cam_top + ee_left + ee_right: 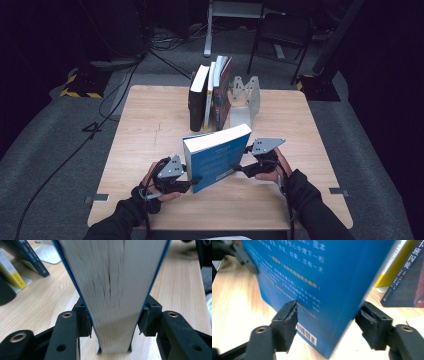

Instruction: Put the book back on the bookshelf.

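Two grippers hold the blue book (217, 157) upright: left gripper (192, 181) jaws clamp its pages, right gripper (241, 167) jaws straddle its spine w/ gaps — steady it toward the book row (210, 95).

A: The table (150, 125) is lit from above, and the room around it is nearly black.
B: Up close, the book (112, 290) is smeared with blur, its cover text soft; the jaws stay sharper.

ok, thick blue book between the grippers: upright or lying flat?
Upright but leaning. The thick blue paperback book stands on one edge on the light wooden table, white page block facing up, tilted from vertical, one gripper at each end.
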`<state>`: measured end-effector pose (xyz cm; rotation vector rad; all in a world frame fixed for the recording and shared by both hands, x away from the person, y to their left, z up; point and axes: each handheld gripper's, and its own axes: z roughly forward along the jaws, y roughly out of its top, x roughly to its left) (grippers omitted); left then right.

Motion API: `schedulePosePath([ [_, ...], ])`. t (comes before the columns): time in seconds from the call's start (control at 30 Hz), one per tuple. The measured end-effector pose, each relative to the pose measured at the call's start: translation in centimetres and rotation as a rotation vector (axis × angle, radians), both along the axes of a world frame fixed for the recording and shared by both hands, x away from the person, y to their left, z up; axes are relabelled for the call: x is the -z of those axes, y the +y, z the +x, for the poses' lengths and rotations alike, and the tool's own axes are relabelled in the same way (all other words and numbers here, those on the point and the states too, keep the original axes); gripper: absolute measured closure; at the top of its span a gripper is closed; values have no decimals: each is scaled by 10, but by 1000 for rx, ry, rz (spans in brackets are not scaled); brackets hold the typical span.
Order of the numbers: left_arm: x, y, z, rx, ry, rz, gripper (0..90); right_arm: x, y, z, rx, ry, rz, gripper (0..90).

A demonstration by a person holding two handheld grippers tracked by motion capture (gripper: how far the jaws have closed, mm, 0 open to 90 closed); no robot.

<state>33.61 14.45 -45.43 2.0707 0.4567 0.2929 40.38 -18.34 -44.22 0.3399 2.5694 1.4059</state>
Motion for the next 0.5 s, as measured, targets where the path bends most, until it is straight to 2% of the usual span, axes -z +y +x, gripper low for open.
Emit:
schedulePosePath([
  [0.1,-3,1,1,-23,-19,-15,486,-2,-10,-9,-32,-28,-26,482],
  [0.13,-4,2,2,-28,-11,-30,474,-3,-14,-12,-47,-30,-27,507],
  [0.2,-6,2,3,-34,-19,-35,452,-4,-22,-18,-78,-21,-22,542],
  [0.3,-9,0,6,-44,-10,-40,426,-10,-21,-28,-83,-63,-38,537],
  [0.33,-11,-1,9,-43,0,-40,411,-13,-19,-29,-83,-57,-35,523],
  [0.37,-12,-2,12,-38,7,-45,401,-18,-16,-31,-91,-52,-3,498],
  [0.4,-12,-3,16,-37,7,-51,391,-23,-13,-33,-91,-56,17,518],
  [0.43,-12,-3,16,-37,7,-51,383,-23,-13,-33,-91,-56,17,518],
  [0.47,-12,-6,22,-23,19,-58,377,-34,-5,-37,-82,-92,27,521],
  [0.5,-12,-8,25,-20,25,-64,377,-36,-4,-38,-73,-110,27,521],
])
